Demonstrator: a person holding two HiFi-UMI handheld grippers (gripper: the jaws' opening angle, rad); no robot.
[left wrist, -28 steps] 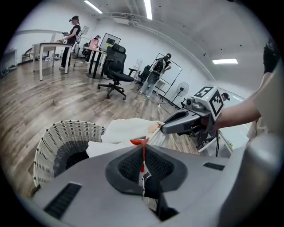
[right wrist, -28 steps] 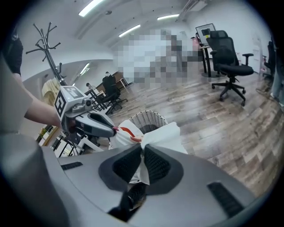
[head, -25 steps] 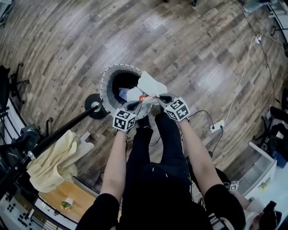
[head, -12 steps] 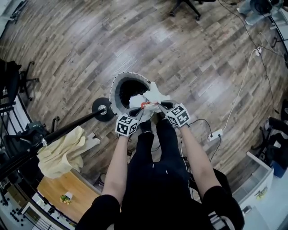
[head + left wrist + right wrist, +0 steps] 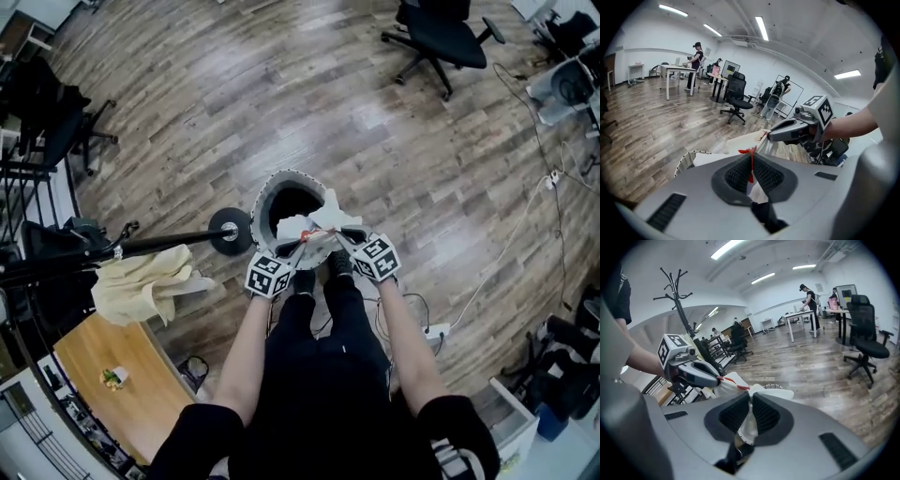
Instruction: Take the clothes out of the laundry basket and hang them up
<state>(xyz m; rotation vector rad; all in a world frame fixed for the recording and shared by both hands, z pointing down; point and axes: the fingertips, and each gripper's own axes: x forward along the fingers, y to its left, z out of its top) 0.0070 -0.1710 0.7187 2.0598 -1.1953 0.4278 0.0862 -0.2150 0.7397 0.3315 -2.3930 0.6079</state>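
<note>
Upward since a second before had come the left hand-held gripper (image 5: 298, 247) and the right hand-held gripper (image 5: 339, 234), both pressed shut. The left pinched the red-trimmed edge of a white cloth garment (image 5: 320, 218), the right its white fabric. The garment hung stretched between them, above the near rim of the round white mesh laundry basket (image 5: 265, 192).
</note>
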